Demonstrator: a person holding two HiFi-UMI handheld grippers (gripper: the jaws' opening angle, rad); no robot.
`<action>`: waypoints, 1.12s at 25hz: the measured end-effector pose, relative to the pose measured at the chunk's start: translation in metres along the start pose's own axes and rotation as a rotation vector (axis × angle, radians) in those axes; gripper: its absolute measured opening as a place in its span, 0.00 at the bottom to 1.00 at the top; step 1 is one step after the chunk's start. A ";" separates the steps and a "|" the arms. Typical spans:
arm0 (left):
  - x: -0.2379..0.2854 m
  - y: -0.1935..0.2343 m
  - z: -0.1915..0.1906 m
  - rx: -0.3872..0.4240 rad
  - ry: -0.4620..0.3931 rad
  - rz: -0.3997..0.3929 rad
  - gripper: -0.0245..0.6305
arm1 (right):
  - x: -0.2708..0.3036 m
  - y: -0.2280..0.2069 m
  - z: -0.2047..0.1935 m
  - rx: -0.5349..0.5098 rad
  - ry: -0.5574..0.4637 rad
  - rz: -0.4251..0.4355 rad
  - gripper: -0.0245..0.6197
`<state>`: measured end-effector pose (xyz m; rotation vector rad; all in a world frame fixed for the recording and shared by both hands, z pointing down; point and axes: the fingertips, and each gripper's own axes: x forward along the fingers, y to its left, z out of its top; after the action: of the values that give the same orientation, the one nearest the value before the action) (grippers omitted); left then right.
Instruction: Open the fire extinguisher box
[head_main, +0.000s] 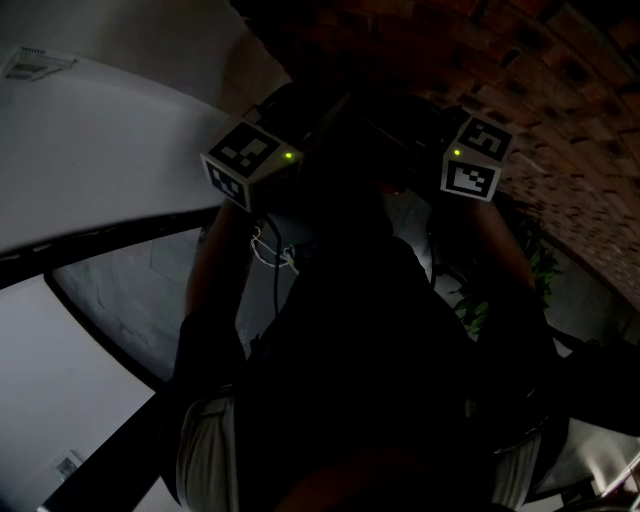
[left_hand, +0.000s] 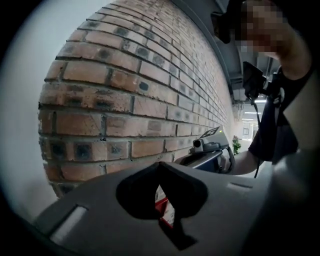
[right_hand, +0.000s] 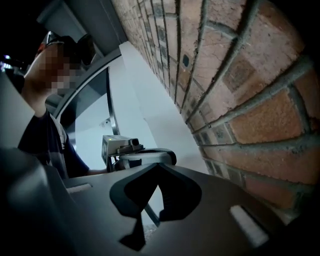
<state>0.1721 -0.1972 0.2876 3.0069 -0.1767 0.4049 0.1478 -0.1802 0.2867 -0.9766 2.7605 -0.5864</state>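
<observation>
**Left gripper** (left_hand: 160, 164): the jaws are drawn together, tip to tip, and nothing is gripped. Through the cut-out behind the tips a red-and-white patch (left_hand: 165, 209) is glimpsed, too small to be identified.

**Right gripper** (right_hand: 159, 166): the jaws are likewise closed and empty.

**Setting:** Both tools are held alongside a brick wall (left_hand: 125, 95). Each is visible in the other's view, near but apart. In the head view the marker cubes (head_main: 246, 160) are seen raised before the person's dark torso (head_main: 350, 380). The bricks lie at the upper right, and a pale surface (head_main: 90, 150) lies towards the left edge.

**Task object:** The fire extinguisher box is not clearly shown in any view. Whether the red-and-white patch belongs to it cannot be told. The task is judged not yet begun.

**Hazards:**
- With the jaws shut, no handle or latch can be taken. A reach made before they are parted would merely knock the door.
- The tips are carried close to the bricks and may be scraped along them.
- The latch may be misjudged in the dim head view.
</observation>
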 end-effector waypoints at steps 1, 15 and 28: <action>-0.002 0.000 0.001 0.007 0.003 0.016 0.03 | 0.000 0.001 0.000 0.019 -0.004 0.019 0.04; -0.005 -0.024 -0.020 0.010 0.088 0.030 0.03 | -0.027 -0.025 -0.027 0.225 0.006 0.074 0.04; 0.024 -0.052 -0.019 0.081 0.136 -0.032 0.03 | -0.069 -0.042 -0.070 0.258 0.151 0.009 0.04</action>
<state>0.1971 -0.1455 0.3078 3.0419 -0.1031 0.6256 0.2061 -0.1453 0.3693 -0.8944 2.7199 -1.0239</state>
